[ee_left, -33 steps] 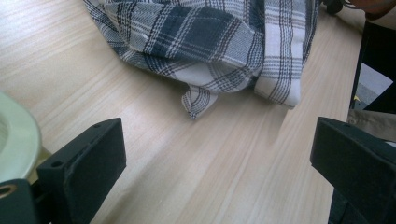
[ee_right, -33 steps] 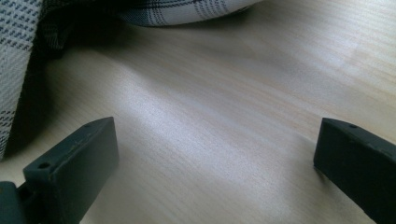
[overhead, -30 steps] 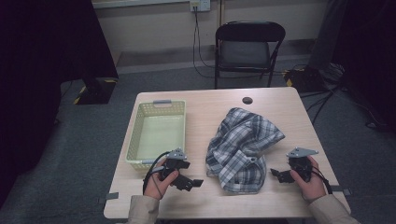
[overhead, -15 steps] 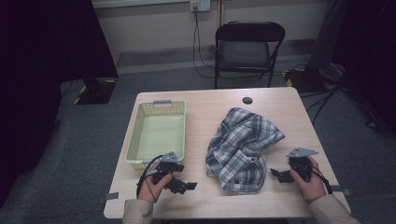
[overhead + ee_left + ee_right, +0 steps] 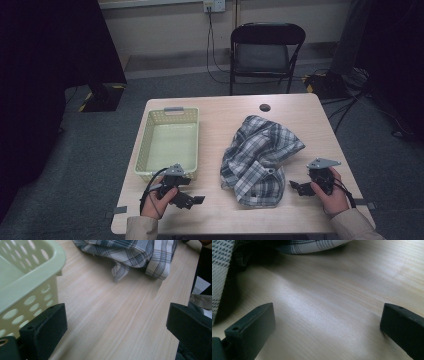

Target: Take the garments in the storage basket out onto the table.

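Your left gripper [image 5: 192, 199], lower left of the high view, has jaws spread wide, nothing between them, just beside the green basket [image 5: 169, 142]. Your right gripper [image 5: 299, 188], lower right, is likewise wide and empty. The plaid shirt [image 5: 260, 157] lies crumpled mid-frame between them, possibly touching neither.

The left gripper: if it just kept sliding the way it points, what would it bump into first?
Most likely the plaid shirt. The left gripper points across bare table toward its crumpled edge, jaws open, with the basket just beside one jaw. Depth is hard to judge.
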Demonstrator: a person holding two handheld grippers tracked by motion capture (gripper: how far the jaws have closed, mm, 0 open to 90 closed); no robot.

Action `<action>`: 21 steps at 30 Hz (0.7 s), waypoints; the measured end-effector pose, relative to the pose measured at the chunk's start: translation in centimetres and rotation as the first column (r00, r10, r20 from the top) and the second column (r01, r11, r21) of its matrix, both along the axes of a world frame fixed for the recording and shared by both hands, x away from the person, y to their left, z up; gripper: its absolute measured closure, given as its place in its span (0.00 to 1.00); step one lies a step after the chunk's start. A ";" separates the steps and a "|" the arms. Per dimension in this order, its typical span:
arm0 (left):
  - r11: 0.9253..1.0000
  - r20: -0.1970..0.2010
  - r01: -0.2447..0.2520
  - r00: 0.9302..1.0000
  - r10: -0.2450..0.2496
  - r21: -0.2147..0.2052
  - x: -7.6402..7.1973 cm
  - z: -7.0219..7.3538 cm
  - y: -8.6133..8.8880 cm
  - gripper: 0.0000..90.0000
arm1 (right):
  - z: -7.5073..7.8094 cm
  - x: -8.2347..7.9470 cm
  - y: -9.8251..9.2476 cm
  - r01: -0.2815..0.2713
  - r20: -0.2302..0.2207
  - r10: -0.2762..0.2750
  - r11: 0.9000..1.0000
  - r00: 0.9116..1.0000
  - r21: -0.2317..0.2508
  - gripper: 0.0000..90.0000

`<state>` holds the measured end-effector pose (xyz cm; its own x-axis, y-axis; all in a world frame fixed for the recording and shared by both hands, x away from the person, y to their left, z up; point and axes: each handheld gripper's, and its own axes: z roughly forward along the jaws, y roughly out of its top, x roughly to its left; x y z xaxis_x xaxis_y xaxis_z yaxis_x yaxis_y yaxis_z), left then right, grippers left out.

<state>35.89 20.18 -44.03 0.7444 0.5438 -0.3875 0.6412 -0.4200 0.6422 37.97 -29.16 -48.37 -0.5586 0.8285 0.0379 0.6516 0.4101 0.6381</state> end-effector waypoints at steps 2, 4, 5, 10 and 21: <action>1.000 0.002 -0.009 1.000 0.009 0.002 0.0 0.0 0.3 0.03 | 0.0 0.0 0.0 0.000 0.000 0.000 1.000 1.000 0.000 0.00; 1.000 0.009 -0.008 1.000 0.008 0.007 0.0 0.0 0.5 0.03 | 0.0 0.0 0.0 0.000 0.000 0.000 1.000 1.000 0.000 0.00; 1.000 0.009 -0.009 1.000 0.008 0.010 -0.1 0.0 0.6 0.03 | 0.0 0.0 0.0 0.000 0.000 0.000 1.000 1.000 0.000 0.00; 1.000 0.002 -0.016 1.000 0.016 0.012 -0.2 -0.2 1.2 0.03 | 0.0 0.0 0.0 0.000 0.000 0.000 1.000 1.000 0.000 0.00; 0.999 0.015 -0.040 0.999 0.040 0.029 -0.4 -0.3 2.4 0.03 | 0.0 0.0 0.0 0.000 0.000 0.000 1.000 1.000 0.000 0.00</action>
